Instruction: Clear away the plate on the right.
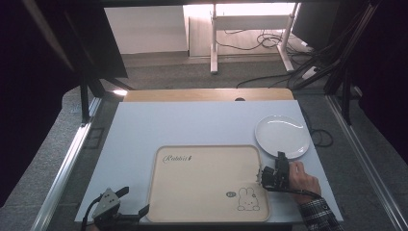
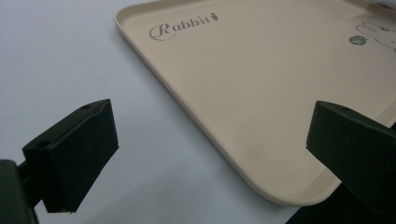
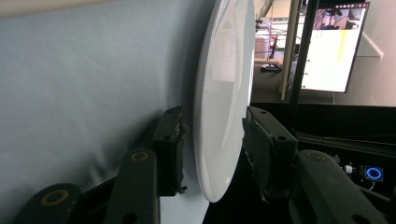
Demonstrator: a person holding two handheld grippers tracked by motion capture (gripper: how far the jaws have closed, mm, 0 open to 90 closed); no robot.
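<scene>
The white plate (image 1: 282, 136) lies flat on the desk (image 1: 192, 125), near its right edge, just beyond the far right corner of the beige tray (image 1: 207, 185) and apart from it. The right hand-held gripper (image 1: 280, 156) is at the plate's near rim; in the right gripper view the rim (image 3: 219, 140) stands between the two jaws with a gap visible on each side, so the pads straddle it without yet pressing, and nothing is held. The left hand-held gripper (image 1: 134, 202) rests at the tray's near left corner, jaws spread wide, one to either side of that corner (image 2: 289, 196), released. Assessment: the plate appears glazed, rigid and smooth, likely ceramic or similar, therefore slippery to the pads, moderately heavy for a rim pinch, and liable to chip or break if dropped. The sound place to take hold is the near rim now between the jaws, seated deep and gripped firmly, since the weight will hang beyond the grip.
</scene>
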